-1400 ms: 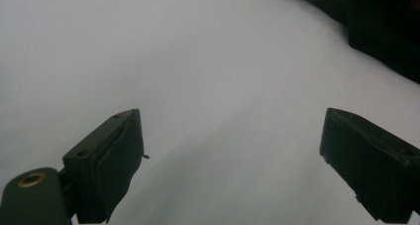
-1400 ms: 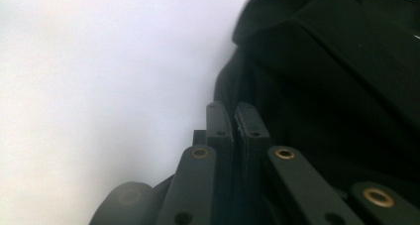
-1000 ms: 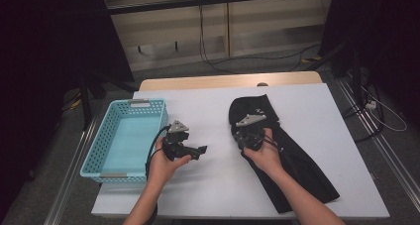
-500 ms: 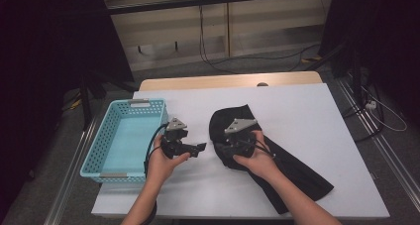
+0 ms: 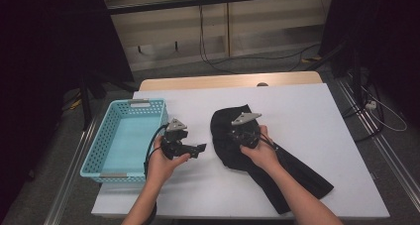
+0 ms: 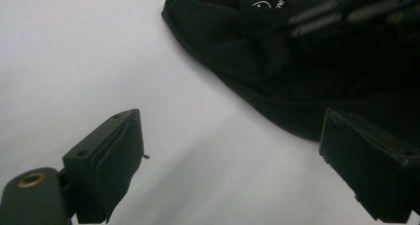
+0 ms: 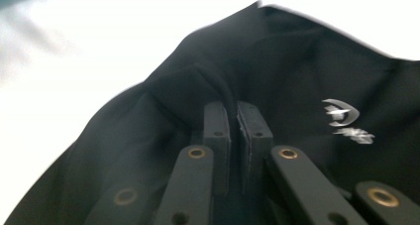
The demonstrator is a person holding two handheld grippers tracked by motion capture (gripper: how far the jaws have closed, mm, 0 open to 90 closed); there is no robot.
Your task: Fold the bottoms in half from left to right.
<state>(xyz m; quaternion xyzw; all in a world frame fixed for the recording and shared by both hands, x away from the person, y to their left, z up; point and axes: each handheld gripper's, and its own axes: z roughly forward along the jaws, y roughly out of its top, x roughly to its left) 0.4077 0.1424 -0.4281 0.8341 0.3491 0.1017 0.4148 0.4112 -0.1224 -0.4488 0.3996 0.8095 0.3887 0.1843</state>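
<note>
The black garment lay crumpled on the white tabletop, right of centre, its long part running toward the near right edge – partly covered there by the person's right forearm. The right tongs sat on the bunched upper end of the cloth. In the right gripper view the two pads stood almost together with a raised fold of the black fabric pinched between them; the jaws had just opened and closed again – clenched on the cloth now. A small white logo showed on the fabric, too blurred to read. The top left corner of that view was smeared.

The left tongs were held just above the tabletop between the light blue basket and the garment, pointing toward the cloth. In the left gripper view the jaws stood wide apart, released, with bare white surface between them and the garment's rounded edge beyond. The right gripper's dark bars crossed that view's top right corner, blurred. The right-hand pad was cut off by the frame.
</note>
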